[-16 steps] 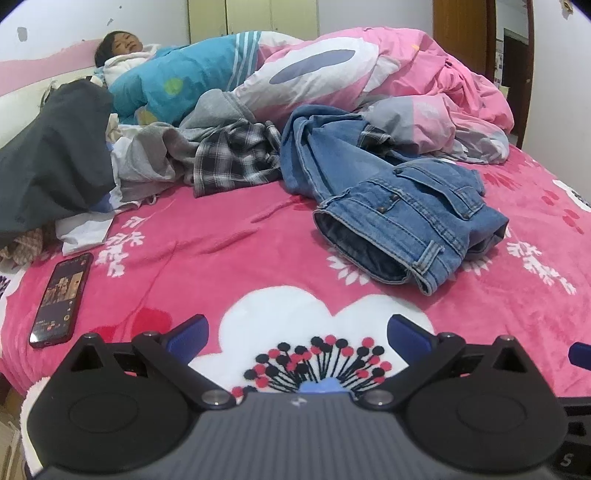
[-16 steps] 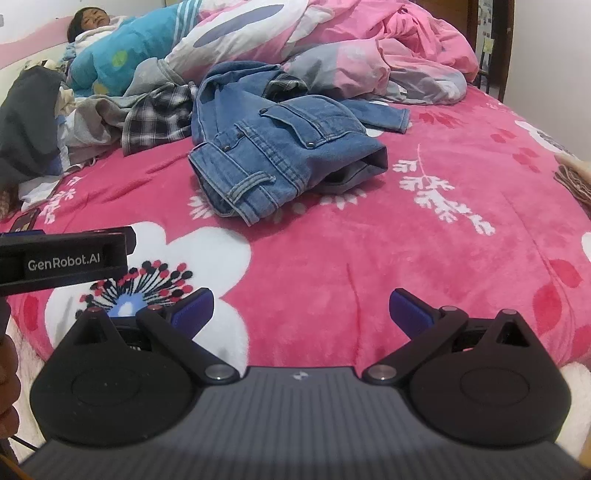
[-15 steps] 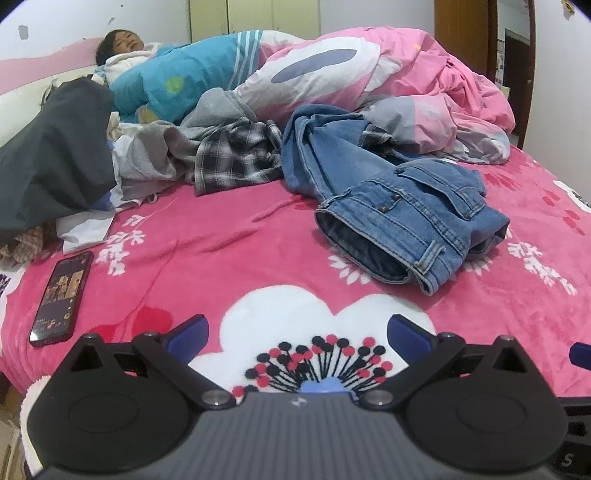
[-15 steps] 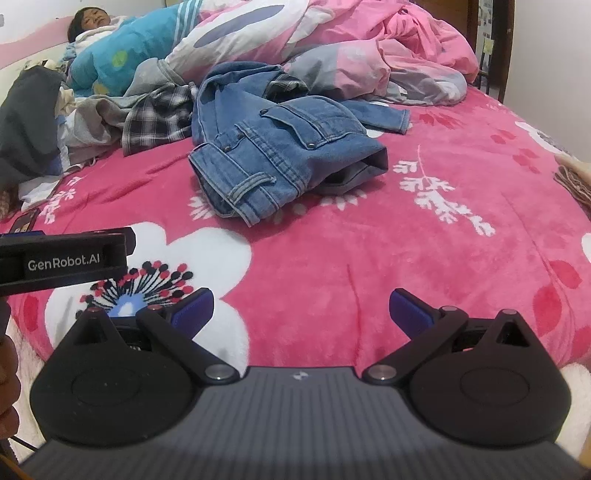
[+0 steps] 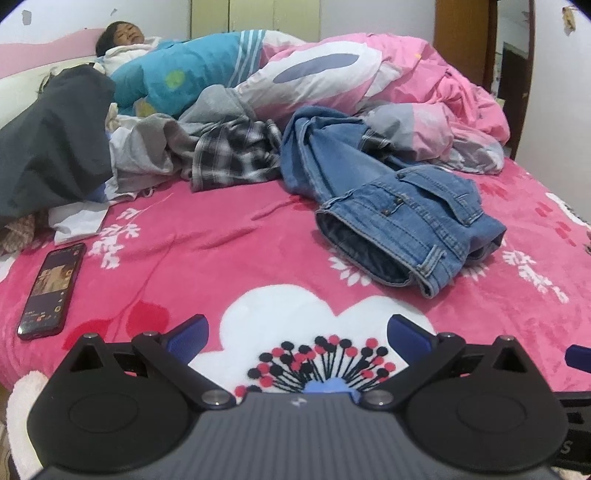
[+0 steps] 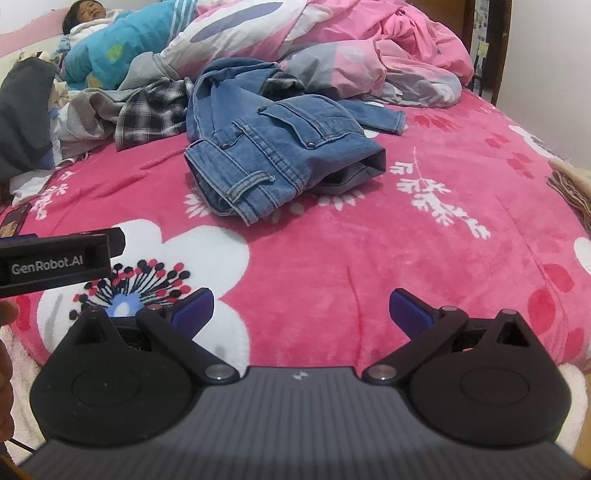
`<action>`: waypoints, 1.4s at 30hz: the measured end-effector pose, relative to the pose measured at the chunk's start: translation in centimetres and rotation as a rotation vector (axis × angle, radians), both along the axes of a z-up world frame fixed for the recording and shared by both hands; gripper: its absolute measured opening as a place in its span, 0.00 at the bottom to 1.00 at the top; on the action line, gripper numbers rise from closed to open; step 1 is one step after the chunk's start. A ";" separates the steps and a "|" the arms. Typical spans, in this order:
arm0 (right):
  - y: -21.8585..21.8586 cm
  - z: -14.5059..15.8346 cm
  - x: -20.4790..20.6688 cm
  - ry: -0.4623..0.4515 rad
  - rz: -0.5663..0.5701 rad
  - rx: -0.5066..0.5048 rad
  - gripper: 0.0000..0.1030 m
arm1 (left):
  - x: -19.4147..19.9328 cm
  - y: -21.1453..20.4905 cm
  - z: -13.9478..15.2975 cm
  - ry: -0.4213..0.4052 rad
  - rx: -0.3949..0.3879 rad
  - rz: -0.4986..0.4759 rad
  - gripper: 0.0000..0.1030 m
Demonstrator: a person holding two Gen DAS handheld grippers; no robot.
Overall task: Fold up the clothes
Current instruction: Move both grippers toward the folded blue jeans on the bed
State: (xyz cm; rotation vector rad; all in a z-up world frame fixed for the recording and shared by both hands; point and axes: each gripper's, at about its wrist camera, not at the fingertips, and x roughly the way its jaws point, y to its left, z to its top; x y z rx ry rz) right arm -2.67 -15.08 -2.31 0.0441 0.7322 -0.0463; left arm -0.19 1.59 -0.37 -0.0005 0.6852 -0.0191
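- Denim, mid-blue and heavy with pale seams and metal studs: the jacket (image 5: 402, 218) lies crumpled on the bed, its ribbed-stitched hem and a flap pocket turned toward the cameras, well ahead of both tools.
- Plush pink fleece with white flowers and red-and-black stamens covers the bed (image 5: 207, 254), its nap soft and slightly creased.
- Behind the jacket lie a black-and-white plaid shirt (image 5: 232, 155), a grey garment (image 5: 155, 144) and a dark grey cloth (image 5: 51, 147) heaped at the left; a puffy pink and grey quilt (image 5: 424, 92) covers a person (image 5: 122, 33) lying at the headboard.
- Left hand-held gripper (image 5: 297, 332): blue fingertip pads spread wide, nothing between them, above the white flower.
- Right hand-held gripper (image 6: 301, 308): likewise spread wide and empty, over pink fleece.
- Only the left wrist view shows the whole smartphone (image 5: 51, 288), glossy and lit, flat near the bed's left edge.
- Only the right wrist view shows the jacket's sleeve (image 6: 380, 118) stretched rightward, and the left tool's black side with white lettering.
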 end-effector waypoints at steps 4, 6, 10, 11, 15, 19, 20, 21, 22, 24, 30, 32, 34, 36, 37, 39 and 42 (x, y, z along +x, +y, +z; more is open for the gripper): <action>0.1 0.0 0.0 0.006 -0.006 -0.007 0.99 | -0.1 -0.1 -0.1 -0.007 0.000 -0.022 1.00; 0.2 0.0 0.0 0.007 -0.012 -0.011 0.99 | -0.2 -0.2 -0.1 -0.006 -0.002 -0.038 1.00; 0.2 0.0 0.0 0.008 -0.028 -0.014 0.99 | -0.4 -0.5 -0.3 0.001 0.013 -0.056 1.00; 0.2 0.0 0.0 0.009 -0.030 -0.015 0.99 | -0.4 -0.5 -0.3 0.006 0.017 -0.057 1.00; 0.1 0.0 0.0 0.011 -0.038 -0.016 0.99 | -0.2 -0.3 -0.4 0.026 0.022 -0.031 1.00; 0.1 -0.1 0.0 0.013 -0.044 -0.019 0.99 | -0.2 0.2 -0.4 0.022 0.018 0.003 1.00; 0.1 -0.1 0.0 0.014 -0.046 -0.020 0.99 | -0.2 0.3 -0.4 0.015 0.018 0.010 1.00; 0.0 -0.1 0.1 0.016 -0.047 -0.019 0.99 | -0.3 0.5 -0.3 0.006 0.018 0.014 1.00; 0.0 -0.1 0.1 0.017 -0.047 -0.018 0.99 | -0.3 0.6 -0.3 -0.002 0.018 0.019 1.00; 0.0 -0.1 0.1 0.019 -0.047 -0.015 0.99 | -0.3 0.7 -0.2 -0.010 0.017 0.031 1.00; 0.0 -0.1 0.1 0.020 -0.043 -0.017 0.99 | -0.1 0.8 -0.3 -0.004 0.026 0.050 1.00; 0.0 -0.1 0.1 0.023 -0.044 -0.015 0.99 | -0.1 0.9 -0.3 -0.003 0.029 0.053 1.00; 0.0 -0.1 0.2 0.025 -0.046 -0.013 0.99 | -0.1 0.9 -0.4 -0.002 0.031 0.056 1.00; 0.0 -0.2 0.2 0.028 -0.046 -0.013 0.99 | 0.0 0.9 -0.5 0.002 0.031 0.059 1.00; 0.1 -0.2 0.2 0.027 -0.045 -0.014 0.99 | 0.0 1.0 -0.5 0.004 0.030 0.060 1.00; 0.1 -0.2 0.2 0.028 -0.044 -0.016 0.99 | 0.1 1.1 -0.6 0.007 0.029 0.064 1.00; 0.2 -0.2 0.2 0.028 -0.042 -0.018 0.99 | 0.1 1.2 -0.7 0.010 0.025 0.068 1.00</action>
